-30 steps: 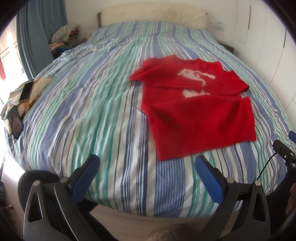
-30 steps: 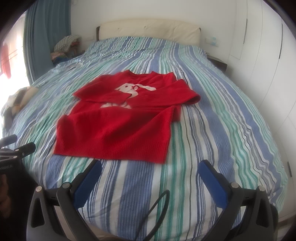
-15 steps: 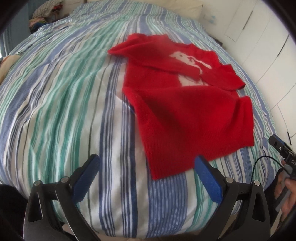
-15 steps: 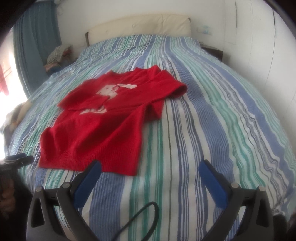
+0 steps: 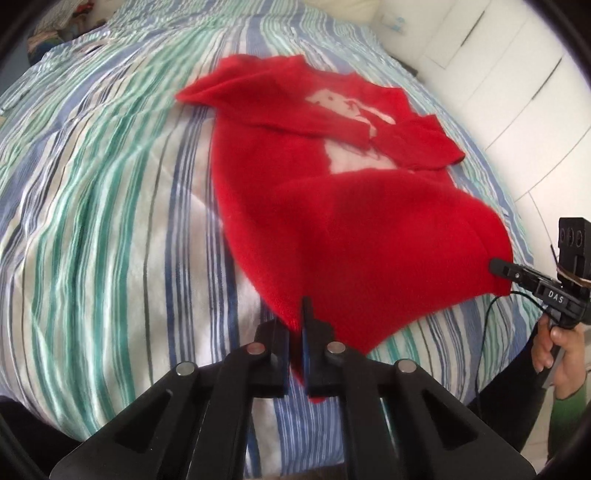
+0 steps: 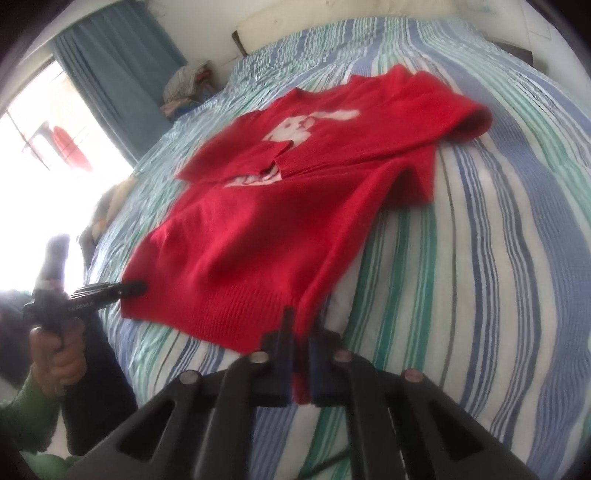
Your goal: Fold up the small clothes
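Observation:
A small red sweater (image 5: 354,221) with a white figure on its chest lies on the striped bed, both sleeves folded across the front. My left gripper (image 5: 297,325) is shut on the hem's near left corner. My right gripper (image 6: 301,332) is shut on the hem's near right corner of the sweater (image 6: 266,243). Each gripper shows in the other's view: the right gripper (image 5: 498,266) at the hem's right end, the left gripper (image 6: 136,287) at its left end. The hem is lifted a little off the bed.
The bed cover (image 5: 110,221) has blue, green and white stripes. White wardrobe doors (image 5: 535,92) stand to the right. A blue curtain (image 6: 118,74), a bright window and a pile of clothes (image 6: 188,86) are at the far left. The headboard (image 6: 295,22) is at the back.
Both grippers moved forward and down to the sweater's hem and shut on its two near corners. They were open and empty before.

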The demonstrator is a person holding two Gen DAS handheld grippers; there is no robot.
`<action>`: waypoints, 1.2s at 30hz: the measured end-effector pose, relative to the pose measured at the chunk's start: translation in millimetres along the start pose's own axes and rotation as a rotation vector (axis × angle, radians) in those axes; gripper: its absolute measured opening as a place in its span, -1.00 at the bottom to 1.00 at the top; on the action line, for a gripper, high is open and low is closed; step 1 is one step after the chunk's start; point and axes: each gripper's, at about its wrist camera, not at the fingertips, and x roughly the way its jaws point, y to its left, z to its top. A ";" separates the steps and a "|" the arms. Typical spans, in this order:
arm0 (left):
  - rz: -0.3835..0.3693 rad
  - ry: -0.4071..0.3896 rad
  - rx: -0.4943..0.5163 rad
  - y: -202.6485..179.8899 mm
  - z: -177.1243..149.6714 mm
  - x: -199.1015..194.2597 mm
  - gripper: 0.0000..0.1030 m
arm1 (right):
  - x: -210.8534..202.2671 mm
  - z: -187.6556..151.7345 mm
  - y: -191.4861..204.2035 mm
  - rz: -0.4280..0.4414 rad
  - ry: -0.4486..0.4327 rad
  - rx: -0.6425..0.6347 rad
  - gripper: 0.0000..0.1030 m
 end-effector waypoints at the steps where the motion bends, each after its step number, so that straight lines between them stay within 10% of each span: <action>1: -0.008 -0.001 0.012 1.5 -2.4 -9.8 -0.94 | -12.0 -0.8 2.9 0.009 0.009 0.003 -0.89; 9: 0.111 0.105 0.033 13.3 -22.3 19.9 -0.94 | -23.7 -35.2 4.2 -0.100 0.155 0.072 -0.90; 19: 0.267 0.028 0.089 -3.8 -34.3 26.5 -0.81 | 2.4 -51.5 -10.7 -0.184 0.155 0.103 -0.90; 23: 0.393 0.005 0.117 -4.8 -38.7 11.0 0.61 | -10.2 -52.7 -10.7 -0.170 0.152 0.110 -0.33; 24: 0.406 -0.010 0.120 -2.6 -39.5 3.2 0.71 | -16.0 -50.7 -11.1 -0.177 0.158 0.099 -0.07; 33: 0.316 -0.277 -0.043 24.8 -0.1 -60.8 0.76 | -92.2 38.4 -4.1 -0.575 -0.018 -0.305 0.30; 36: 0.287 -0.339 -0.072 21.8 12.8 -38.3 0.76 | -59.2 81.0 14.7 -0.466 -0.046 -0.457 0.30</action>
